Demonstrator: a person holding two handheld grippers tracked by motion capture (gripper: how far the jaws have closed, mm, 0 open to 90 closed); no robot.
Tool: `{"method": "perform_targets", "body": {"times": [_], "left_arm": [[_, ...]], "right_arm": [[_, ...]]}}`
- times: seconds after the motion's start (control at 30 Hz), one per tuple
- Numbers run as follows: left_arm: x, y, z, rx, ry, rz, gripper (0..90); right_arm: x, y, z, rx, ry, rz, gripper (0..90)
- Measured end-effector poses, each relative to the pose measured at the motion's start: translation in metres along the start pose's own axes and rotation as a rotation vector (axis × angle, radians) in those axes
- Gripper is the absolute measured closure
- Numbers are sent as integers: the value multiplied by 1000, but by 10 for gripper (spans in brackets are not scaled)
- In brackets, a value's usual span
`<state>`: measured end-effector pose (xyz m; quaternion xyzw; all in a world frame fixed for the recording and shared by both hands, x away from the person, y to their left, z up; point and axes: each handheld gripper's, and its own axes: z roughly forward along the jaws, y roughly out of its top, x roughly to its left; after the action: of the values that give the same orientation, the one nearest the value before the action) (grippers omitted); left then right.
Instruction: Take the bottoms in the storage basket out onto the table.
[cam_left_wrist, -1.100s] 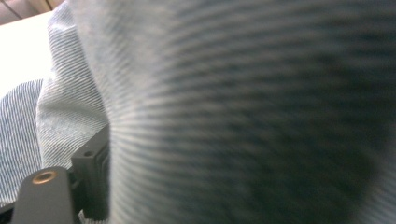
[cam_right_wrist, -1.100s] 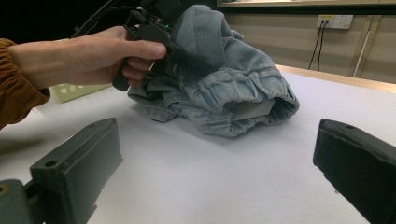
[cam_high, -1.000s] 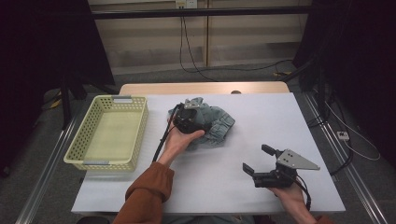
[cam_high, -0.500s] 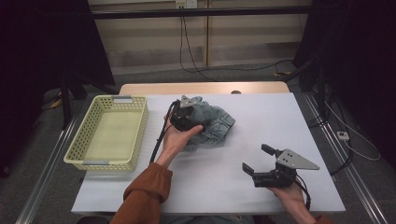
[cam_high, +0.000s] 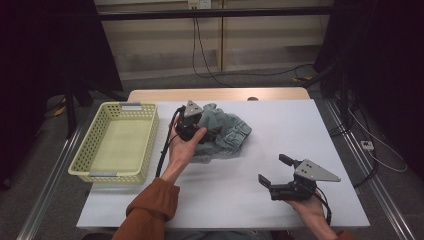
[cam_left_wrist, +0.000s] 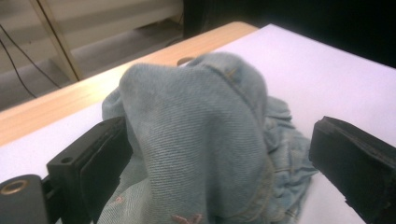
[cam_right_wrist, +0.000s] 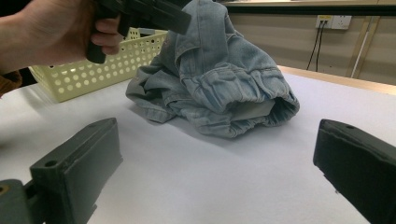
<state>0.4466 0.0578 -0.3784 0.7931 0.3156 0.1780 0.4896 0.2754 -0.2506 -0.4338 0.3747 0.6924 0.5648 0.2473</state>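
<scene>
A crumpled light-blue denim garment lies at the middle back of the white table. My left gripper is at its left side, open, jaws standing either side of a raised fold of denim; the left jaw touches the cloth and the right jaw stands apart from it. Near the front right edge my right gripper is held open with nothing between its jaws. In the right gripper view the garment lies ahead of that gripper, with the left gripper and hand above the cloth.
A pale yellow perforated basket stands at the table's left side, also seen behind the garment as basket. A wooden strip runs along the far table edge. Cables hang on the wall behind.
My left gripper has shifted a little to the left at the garment, and a fold of denim stands higher. The right gripper has not moved.
</scene>
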Motion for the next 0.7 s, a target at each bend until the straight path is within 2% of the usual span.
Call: {"method": "perform_targets", "body": {"times": [0.17,0.37,0.7], "left_arm": [[0,3,-9,-8,17,30,61],[2,2,-21,-28,33,28,68],[-1,3,-33,-14,44,37,67]], "right_arm": [[-1,0,1,1,-3,2,6],[-1,0,2,1,1,3,6],[0,0,1,-2,3,-1,6]]}}
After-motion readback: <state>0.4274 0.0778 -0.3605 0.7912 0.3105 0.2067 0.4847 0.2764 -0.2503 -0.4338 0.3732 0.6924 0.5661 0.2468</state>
